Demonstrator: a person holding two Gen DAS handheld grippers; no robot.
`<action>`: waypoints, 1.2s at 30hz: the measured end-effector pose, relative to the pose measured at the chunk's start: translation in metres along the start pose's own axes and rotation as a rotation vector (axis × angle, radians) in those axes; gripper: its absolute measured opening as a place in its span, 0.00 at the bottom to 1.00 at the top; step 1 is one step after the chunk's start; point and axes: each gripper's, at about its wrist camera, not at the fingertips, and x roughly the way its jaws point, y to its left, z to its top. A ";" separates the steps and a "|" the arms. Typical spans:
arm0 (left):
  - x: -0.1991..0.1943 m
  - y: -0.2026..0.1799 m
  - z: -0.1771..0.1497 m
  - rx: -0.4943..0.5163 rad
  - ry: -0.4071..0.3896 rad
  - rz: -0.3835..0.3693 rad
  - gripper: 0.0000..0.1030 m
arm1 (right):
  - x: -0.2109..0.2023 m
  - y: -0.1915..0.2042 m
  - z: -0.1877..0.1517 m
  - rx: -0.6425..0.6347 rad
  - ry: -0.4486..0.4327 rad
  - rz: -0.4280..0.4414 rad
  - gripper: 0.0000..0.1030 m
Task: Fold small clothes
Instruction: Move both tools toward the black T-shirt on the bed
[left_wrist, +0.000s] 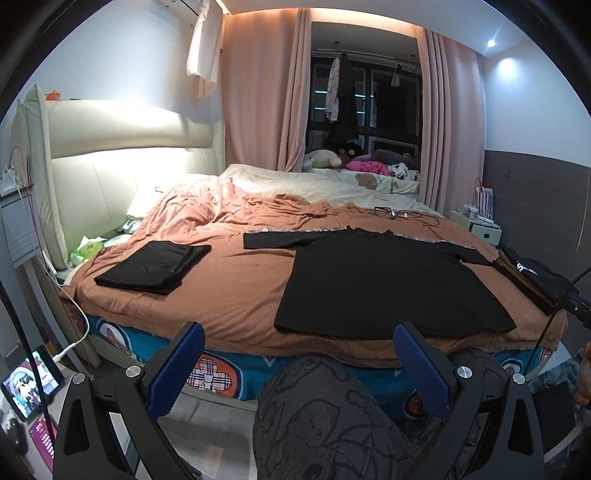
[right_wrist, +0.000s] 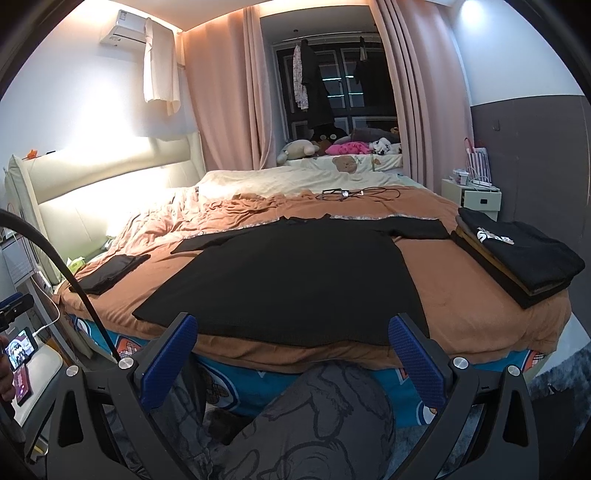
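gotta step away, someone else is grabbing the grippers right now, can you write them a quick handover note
Left gripper: open, empty, held off the bed's near edge.
Right gripper: open, empty, same.
Black t-shirt: spread flat on the orange blanket, sleeves out, not yet folded.
Folded black garment: lies on the blanket towards the headboard.
Stack of folded clothes: on the bed's right side, black printed top uppermost.
Done: the folded garment and the stack, judging by how they lie.
Left: fold the t-shirt; I cannot see other unfolded items.

bare quilt between folded garment and shirt | stack blocks right edge
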 end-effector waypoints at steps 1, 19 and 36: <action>0.000 0.000 0.000 -0.001 -0.001 -0.001 1.00 | 0.000 0.000 0.000 0.001 0.001 -0.001 1.00; -0.004 0.004 0.001 -0.010 -0.018 -0.009 1.00 | 0.001 -0.001 0.004 -0.011 -0.005 0.004 1.00; -0.003 0.018 0.004 -0.053 -0.029 -0.004 1.00 | 0.015 -0.002 0.009 -0.014 0.008 0.004 1.00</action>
